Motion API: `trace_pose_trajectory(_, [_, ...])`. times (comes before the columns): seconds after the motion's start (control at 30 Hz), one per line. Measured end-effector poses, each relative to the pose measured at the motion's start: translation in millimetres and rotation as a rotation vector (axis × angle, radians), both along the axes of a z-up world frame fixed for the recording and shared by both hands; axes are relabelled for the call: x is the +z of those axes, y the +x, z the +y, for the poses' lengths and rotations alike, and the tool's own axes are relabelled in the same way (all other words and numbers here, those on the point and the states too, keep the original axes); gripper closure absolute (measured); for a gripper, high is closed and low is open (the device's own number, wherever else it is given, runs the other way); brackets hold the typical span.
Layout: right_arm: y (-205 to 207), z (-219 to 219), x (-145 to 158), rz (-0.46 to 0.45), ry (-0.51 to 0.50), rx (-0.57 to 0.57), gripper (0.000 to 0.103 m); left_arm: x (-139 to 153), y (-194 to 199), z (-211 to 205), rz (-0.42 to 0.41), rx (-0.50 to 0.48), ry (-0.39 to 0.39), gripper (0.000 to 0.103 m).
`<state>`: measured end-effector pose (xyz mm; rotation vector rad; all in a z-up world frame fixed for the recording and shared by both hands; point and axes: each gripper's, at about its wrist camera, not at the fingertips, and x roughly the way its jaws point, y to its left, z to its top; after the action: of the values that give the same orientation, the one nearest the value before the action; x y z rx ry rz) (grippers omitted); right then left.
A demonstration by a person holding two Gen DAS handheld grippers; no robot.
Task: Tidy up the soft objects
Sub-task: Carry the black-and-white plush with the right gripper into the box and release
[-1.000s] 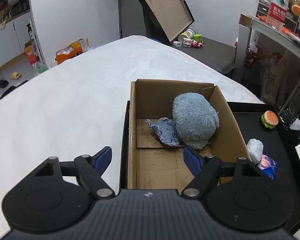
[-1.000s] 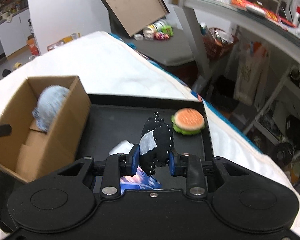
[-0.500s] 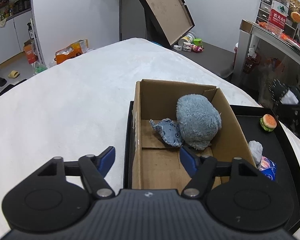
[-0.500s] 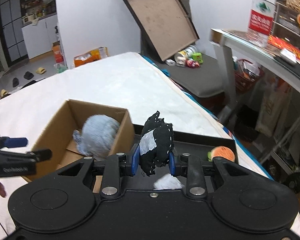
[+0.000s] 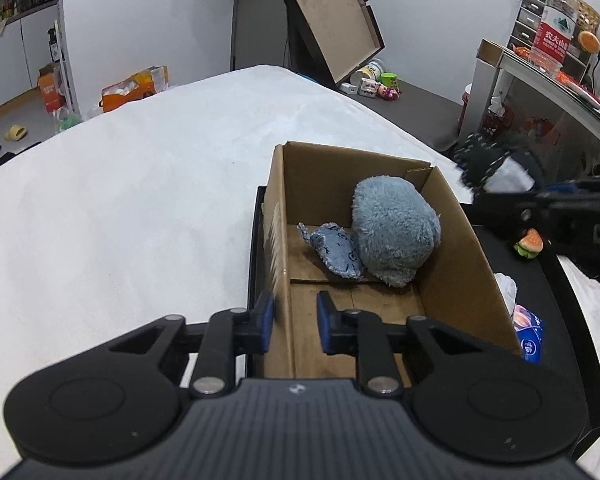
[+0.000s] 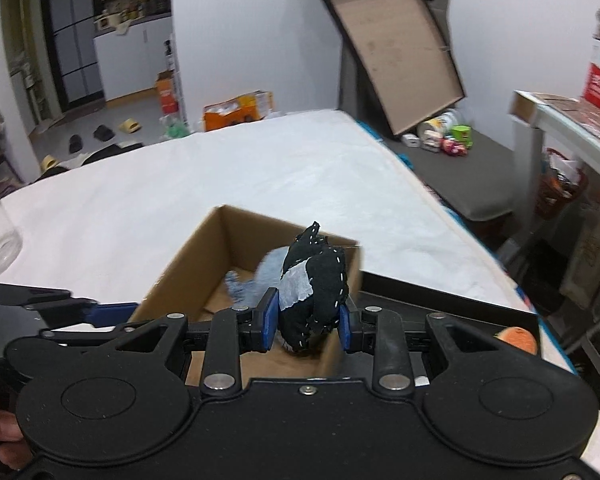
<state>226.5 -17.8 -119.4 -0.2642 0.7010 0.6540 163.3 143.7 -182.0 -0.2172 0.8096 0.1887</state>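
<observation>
The white bed cover (image 5: 140, 208) fills most of both views, and the cardboard box (image 5: 452, 240) stands on it as the landmark for everything else. A black tray (image 5: 556, 288) lies under the box and runs out past its right wall; the box's left wall sits at the tray's left edge.

Inside the box, against the far right corner, rests a fluffy blue-grey plush (image 5: 394, 228), with a small blue fabric piece (image 5: 338, 250) touching its left side. On the tray to the right of the box lie a burger toy (image 5: 530, 243), a white crumpled item (image 5: 506, 286) and a blue packet (image 5: 530, 338).

The left gripper (image 5: 292, 322) straddles the near end of the box's left wall, 1 finger outside and 1 inside. Its jaws have just been closing on that wall, and the outer pad looks pressed to the cardboard; the inner pad appears a little off it, so I judge this a bracing pinch rather than a firm one.

The right gripper (image 6: 306, 324) is clamped on the black-and-white stitched soft toy (image 6: 314, 280), which stands upright between its pads, long axis vertical. It hangs above the box's right wall near the near end. The open floor of the box lies ahead and to the left of the toy, so the coming drop probably calls for a short carry leftward before letting go.
</observation>
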Motion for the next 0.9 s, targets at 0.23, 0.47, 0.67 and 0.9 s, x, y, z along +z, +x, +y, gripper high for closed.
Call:
trace_pose_trajectory(0.23, [-7,24,-9,0.02,-0.037,0.07,0.073,-3,-1,6,-0.003,0.01,-0.019,0.09])
trace_pose_trajectory(0.47, [-7,44,-17,0.028,-0.072,0.126,0.073,-6,-2,15,-0.006,0.021,-0.062,0.093])
trace_pose_trajectory(0.67, [-4,57,-20,0.028,-0.059,0.166,0.07,-7,-1,18,-0.005,0.022,-0.076,0.093])
trace_pose_trajectory(0.9, [-1,66,-24,0.047,-0.039,0.222,0.068,-6,-1,19,-0.002,0.026,-0.085,0.093])
